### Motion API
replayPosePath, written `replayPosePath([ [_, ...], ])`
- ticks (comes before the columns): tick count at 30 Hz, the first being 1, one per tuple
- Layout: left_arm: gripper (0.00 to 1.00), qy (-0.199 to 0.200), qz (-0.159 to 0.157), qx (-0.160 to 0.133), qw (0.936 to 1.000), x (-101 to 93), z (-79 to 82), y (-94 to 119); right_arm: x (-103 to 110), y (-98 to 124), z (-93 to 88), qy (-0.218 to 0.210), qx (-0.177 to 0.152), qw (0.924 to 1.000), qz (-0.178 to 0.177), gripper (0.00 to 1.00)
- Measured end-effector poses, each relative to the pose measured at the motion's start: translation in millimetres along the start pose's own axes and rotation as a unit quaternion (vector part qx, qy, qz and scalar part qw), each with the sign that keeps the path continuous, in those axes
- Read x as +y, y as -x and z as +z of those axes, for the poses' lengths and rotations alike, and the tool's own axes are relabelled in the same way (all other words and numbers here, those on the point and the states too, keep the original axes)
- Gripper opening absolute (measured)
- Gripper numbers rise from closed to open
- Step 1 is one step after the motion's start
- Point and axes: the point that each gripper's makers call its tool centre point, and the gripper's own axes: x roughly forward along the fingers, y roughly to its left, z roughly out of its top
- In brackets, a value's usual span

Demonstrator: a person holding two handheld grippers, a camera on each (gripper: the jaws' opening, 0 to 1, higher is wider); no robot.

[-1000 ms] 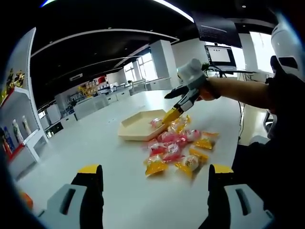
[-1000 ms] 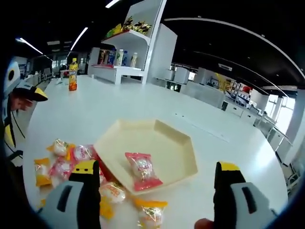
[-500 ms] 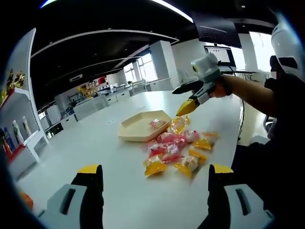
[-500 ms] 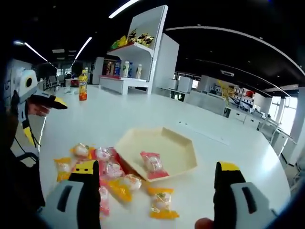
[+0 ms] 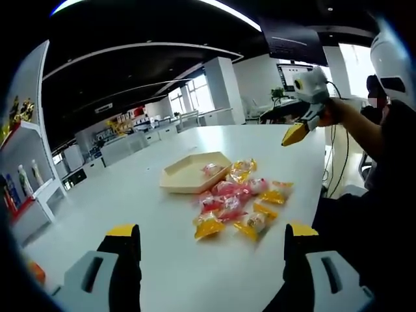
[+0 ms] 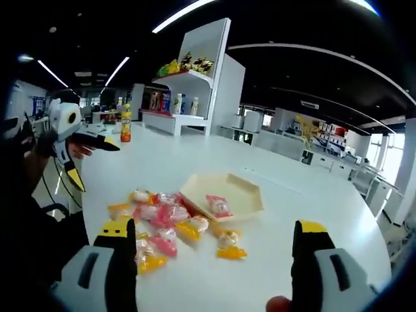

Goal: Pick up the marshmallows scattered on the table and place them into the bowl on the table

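Note:
A cream hexagonal bowl (image 5: 182,177) lies on the white table with one pink-wrapped marshmallow (image 5: 211,169) in it. Several pink, yellow and orange wrapped marshmallows (image 5: 235,203) lie scattered just in front of it. My left gripper (image 5: 212,231) hangs open and empty, well short of the pile. My right gripper (image 5: 289,123) is held high past the pile, a hand on it. In the right gripper view the bowl (image 6: 244,192) holds the pink marshmallow (image 6: 218,205), the pile (image 6: 162,221) lies to its left, and my right gripper (image 6: 213,229) is open and empty. The left gripper (image 6: 91,162) shows open at the far left.
A white shelf unit (image 6: 188,97) with bottles and snacks stands beyond the table, and an orange bottle (image 6: 125,127) sits on the far end. A person's arm and dark-clothed body (image 5: 383,195) are at the right table edge. Desks (image 5: 130,143) fill the background.
My right gripper has drawn back and up from the bowl, so bowl and pile look smaller in its view. The left gripper has not moved. The pink marshmallow stays in the bowl.

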Motion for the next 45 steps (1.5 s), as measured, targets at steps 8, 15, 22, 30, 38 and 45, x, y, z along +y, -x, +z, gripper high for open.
replayPosePath([
  [8,0.91,-0.002,-0.003,-0.007,1.0000,-6.2,4.9,2.3,9.4,25.6,-3.7,-0.008,-0.006,0.9999,0.007,0.97],
  [15,0.91,-0.005,-0.003,-0.008,1.0000,-8.8,5.6,4.2,15.4,38.6,-19.6,-0.013,0.006,0.9996,0.024,0.96],
  [22,0.91,-0.006,-0.002,-0.009,0.9999,-9.7,6.9,5.9,14.3,46.0,-24.2,-0.018,0.009,0.9995,0.023,0.96],
  [30,0.91,-0.007,-0.001,-0.008,0.9999,-10.9,5.8,7.8,15.3,47.8,-25.2,-0.014,0.012,0.9995,0.024,0.95],
  [38,0.91,-0.009,0.001,-0.010,0.9999,-10.0,7.4,9.8,21.8,47.7,-19.1,-0.015,0.004,0.9993,0.034,0.93],
  [45,0.91,-0.009,0.000,-0.010,0.9999,-9.8,6.8,9.4,20.3,47.0,-20.5,-0.011,0.009,0.9994,0.031,0.93],
])
